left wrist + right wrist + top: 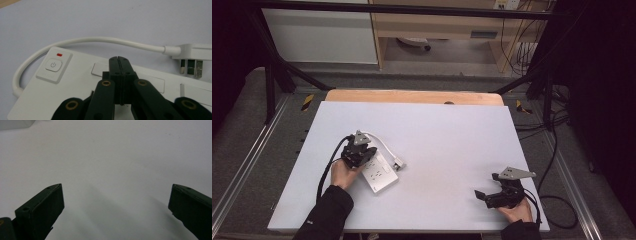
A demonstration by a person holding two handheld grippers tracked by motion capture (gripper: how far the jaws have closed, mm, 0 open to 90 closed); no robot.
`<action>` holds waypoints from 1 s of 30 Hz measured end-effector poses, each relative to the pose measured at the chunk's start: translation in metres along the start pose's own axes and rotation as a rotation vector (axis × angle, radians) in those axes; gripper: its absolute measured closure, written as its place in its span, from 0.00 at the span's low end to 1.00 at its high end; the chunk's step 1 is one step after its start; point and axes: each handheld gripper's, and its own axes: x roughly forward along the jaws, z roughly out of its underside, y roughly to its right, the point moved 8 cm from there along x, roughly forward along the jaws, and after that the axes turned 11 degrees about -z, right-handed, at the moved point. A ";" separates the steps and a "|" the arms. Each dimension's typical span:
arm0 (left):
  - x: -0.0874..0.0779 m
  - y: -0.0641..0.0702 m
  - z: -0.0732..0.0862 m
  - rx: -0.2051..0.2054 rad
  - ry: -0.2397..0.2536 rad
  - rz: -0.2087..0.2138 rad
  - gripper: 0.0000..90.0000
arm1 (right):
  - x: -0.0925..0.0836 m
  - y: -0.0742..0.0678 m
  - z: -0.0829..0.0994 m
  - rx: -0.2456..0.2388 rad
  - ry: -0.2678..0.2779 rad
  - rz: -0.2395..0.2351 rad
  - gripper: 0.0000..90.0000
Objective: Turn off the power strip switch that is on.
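Seemingly early: the left gripper (119, 65), clenched empty, presses on the power strip (379, 173) lying on the counter (452, 135), its plug (192, 53) loose; the right gripper (488, 195) waits released.

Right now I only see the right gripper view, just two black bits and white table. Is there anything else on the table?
Observer: Yes, a white power strip lies at the table's left side, under the left claw.
Operator: Is that claw open like mine?
Observer: No, its jaws are pressed together with nothing between them, tips over the strip's top face.
Operator: Does the strip have a button?
Observer: Yes, a power button near one end, with a small red mark just beyond it.
Operator: Is it plugged in?
Observer: No, its cord curls round to a plug lying on the table.
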 end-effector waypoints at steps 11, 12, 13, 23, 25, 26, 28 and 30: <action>0.000 0.001 0.000 0.021 0.004 -0.015 1.00 | 0.000 0.000 0.000 -0.001 0.000 0.000 0.01; 0.000 0.001 0.000 0.024 0.003 -0.016 1.00 | 0.000 0.000 0.000 0.000 -0.001 -0.001 0.01; -0.001 0.001 0.000 0.028 0.003 -0.016 1.00 | 0.000 0.000 0.000 0.000 -0.001 0.000 0.01; -0.011 -0.002 -0.004 0.010 0.023 -0.002 1.00 | 0.000 0.000 0.000 0.001 0.001 0.001 0.01; -0.012 -0.002 -0.003 0.010 0.018 0.000 1.00 | 0.000 0.000 0.000 0.002 0.000 0.001 0.01; -0.013 -0.001 -0.003 0.011 0.018 0.000 1.00 | 0.000 0.000 0.000 0.002 0.001 0.000 0.01; -0.015 0.000 -0.004 0.011 0.018 0.007 1.00 | 0.000 0.000 0.000 0.000 0.001 0.001 0.01; -0.017 0.000 -0.004 0.010 0.021 0.009 1.00 | -0.001 0.000 0.000 -0.001 -0.001 0.001 0.01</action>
